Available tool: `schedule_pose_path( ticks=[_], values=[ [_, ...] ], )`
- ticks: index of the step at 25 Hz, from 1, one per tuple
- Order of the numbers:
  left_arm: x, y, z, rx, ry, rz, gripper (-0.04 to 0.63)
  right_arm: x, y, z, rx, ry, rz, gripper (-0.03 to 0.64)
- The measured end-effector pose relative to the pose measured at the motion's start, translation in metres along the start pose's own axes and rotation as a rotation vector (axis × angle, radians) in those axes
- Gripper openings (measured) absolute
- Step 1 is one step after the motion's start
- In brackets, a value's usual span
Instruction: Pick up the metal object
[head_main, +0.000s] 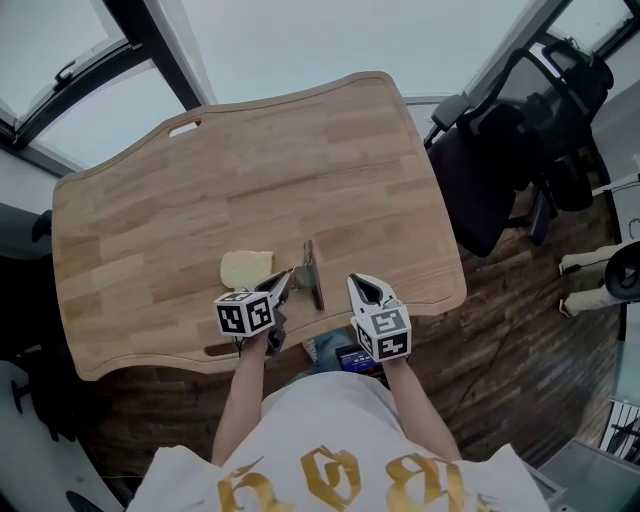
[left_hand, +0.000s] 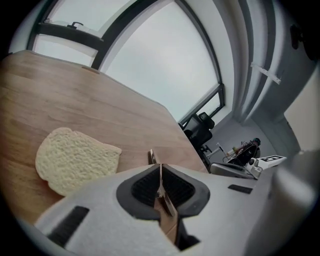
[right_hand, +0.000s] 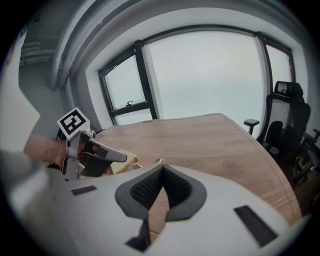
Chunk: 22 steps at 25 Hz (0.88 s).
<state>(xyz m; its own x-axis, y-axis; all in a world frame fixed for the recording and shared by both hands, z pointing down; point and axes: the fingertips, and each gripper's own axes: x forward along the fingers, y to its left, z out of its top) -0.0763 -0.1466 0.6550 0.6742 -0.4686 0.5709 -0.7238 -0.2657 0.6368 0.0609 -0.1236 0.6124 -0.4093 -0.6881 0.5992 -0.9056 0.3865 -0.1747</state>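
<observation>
Metal object sits on near part of table, just right of bread slice. Left gripper clamped on its thin plate. Right gripper closed, empty. Probably stiff, light, slippery, so pinch flat faces firmly.

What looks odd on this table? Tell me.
The bread lies bare on the table, with no plate under it. Beside it, the left gripper is shut on the thin metal object. Nothing looks spilled or broken.
</observation>
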Motion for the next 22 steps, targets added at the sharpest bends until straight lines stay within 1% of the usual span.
schedule_pose_path(
  ticks=[4, 10, 15, 19, 21, 22],
  values=[
    [0.007, 0.003, -0.008, -0.031, 0.049, -0.018, 0.023, 0.007, -0.005, -0.008, 0.013, 0.027, 0.003, 0.011],
    [0.019, 0.012, -0.018, -0.099, 0.114, -0.051, 0.100, 0.023, -0.008, -0.015, 0.033, 0.047, 0.015, 0.011],
    [0.026, 0.014, -0.020, -0.116, 0.146, -0.067, 0.101, 0.033, -0.011, -0.017, 0.041, 0.059, 0.024, 0.011],
    [0.032, 0.012, -0.029, -0.145, 0.219, -0.096, 0.101, 0.037, -0.014, -0.017, 0.058, 0.064, 0.025, 0.011],
    [0.035, 0.010, -0.034, -0.141, 0.254, -0.103, 0.101, 0.038, -0.016, -0.017, 0.064, 0.067, 0.024, 0.011],
    [0.035, 0.010, -0.034, -0.136, 0.258, -0.102, 0.101, 0.039, -0.017, -0.017, 0.068, 0.068, 0.024, 0.011]
  ],
)
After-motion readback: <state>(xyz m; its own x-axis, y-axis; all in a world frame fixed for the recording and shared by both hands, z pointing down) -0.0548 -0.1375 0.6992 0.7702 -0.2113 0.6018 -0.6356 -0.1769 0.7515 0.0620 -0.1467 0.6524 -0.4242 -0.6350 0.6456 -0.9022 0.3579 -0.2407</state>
